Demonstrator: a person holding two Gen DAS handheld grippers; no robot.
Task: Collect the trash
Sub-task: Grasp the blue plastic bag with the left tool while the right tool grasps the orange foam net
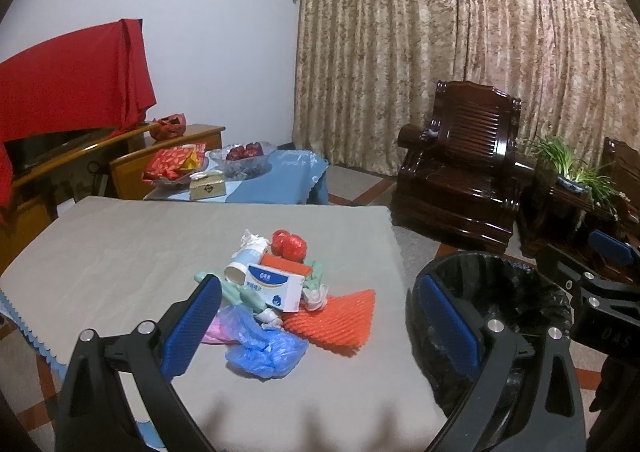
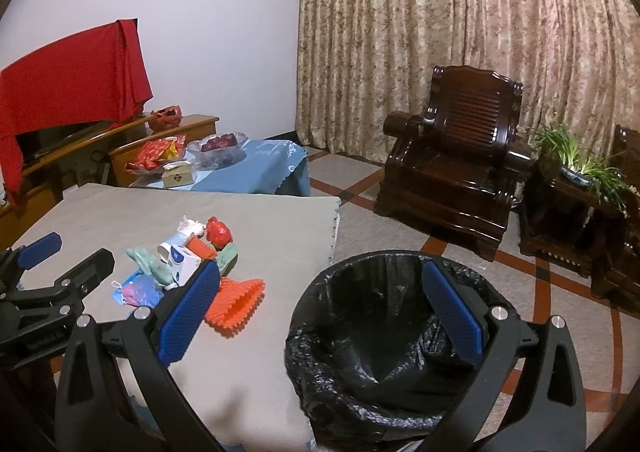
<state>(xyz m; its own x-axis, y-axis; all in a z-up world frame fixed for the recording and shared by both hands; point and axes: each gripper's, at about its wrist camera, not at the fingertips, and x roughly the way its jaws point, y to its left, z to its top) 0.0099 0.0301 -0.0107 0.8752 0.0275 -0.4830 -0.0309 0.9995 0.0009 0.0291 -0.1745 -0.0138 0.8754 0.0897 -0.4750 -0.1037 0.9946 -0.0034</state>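
The left gripper (image 1: 320,328) is held with fingers wide apart and nothing between them; the right gripper (image 2: 324,312) likewise. The bin (image 2: 400,336), lined in black, is seen just beside the table (image 1: 120,252), at 3 o'clock of it. The trash (image 1: 280,292) is heaped mid-table. An armchair (image 1: 460,180) is seen beyond, at 1 o'clock.
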